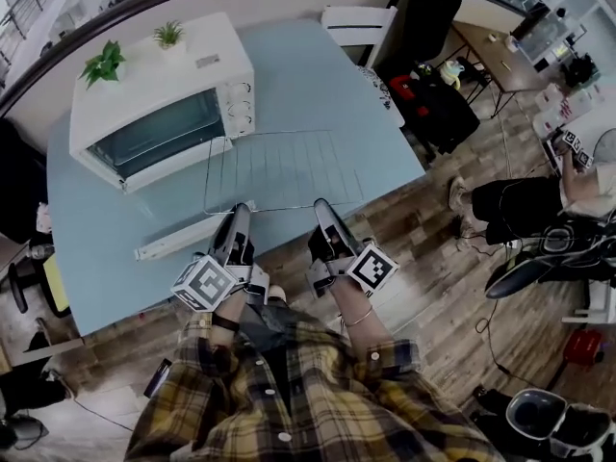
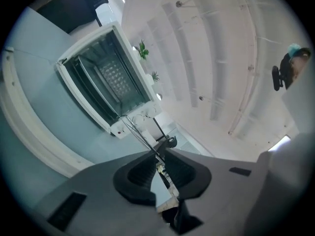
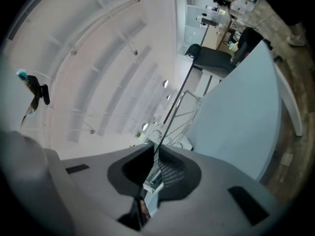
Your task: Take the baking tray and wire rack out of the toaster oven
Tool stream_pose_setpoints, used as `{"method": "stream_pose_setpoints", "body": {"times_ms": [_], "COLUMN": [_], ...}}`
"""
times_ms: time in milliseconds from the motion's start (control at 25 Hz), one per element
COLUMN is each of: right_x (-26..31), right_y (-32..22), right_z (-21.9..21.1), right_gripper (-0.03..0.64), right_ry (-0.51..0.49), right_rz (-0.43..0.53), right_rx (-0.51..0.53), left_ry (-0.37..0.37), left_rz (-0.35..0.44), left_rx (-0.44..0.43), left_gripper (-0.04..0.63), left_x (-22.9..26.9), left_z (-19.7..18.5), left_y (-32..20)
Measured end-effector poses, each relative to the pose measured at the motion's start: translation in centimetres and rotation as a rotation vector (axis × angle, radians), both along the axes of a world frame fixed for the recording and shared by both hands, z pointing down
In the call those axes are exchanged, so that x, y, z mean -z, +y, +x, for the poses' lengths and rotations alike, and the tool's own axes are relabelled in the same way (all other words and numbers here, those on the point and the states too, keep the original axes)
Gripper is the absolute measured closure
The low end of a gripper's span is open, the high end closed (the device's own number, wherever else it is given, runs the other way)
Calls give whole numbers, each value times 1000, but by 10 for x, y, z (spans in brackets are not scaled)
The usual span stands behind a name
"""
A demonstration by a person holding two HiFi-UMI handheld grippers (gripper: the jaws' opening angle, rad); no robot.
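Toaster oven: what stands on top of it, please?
On top of the toaster oven stand a leafy potted plant and a smaller potted plant. The white surface directly beneath them is covered.

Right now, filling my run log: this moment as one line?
left hand-held gripper: shut on wire rack | right hand-held gripper: shut on wire rack | wire rack: outside toaster oven, over table

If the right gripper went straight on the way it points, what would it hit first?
The right gripper grips the rack; beyond it, probably the oven, at its knob end, though depth is unclear.
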State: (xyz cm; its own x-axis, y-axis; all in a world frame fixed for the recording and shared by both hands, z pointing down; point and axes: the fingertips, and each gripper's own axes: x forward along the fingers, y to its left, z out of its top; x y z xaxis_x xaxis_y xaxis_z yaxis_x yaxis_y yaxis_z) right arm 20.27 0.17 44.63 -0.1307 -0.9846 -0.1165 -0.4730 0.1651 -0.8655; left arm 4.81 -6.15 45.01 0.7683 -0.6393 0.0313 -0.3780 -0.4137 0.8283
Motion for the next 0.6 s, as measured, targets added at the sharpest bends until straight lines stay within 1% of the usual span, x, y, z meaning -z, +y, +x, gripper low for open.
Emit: {"method": "stream_pose_setpoints", "body": {"times_ms": [160,320,440,600], "right_x": [-15,-35,-50,-69], "right_y": [18,35,42,44], "right_z": [39,72,89,101], "right_gripper": [583,583,581,581], "right_ry": [-13,-38,-55,-70], "right_rz": [-41,-91,-124,-164], "right_rx": [-103,-186,-227,-251], "left_ry": [-19,-41,-61,-70], "left_rz": [-34,-80,-113,-185], "left_rx": [-92,-164,-203,-239], "left_gripper": [540,540,540,538], "left_x": [-15,-35,-50,-72], "left_z": [45,83,103,118], "left_y": [4,10,12,13]}}
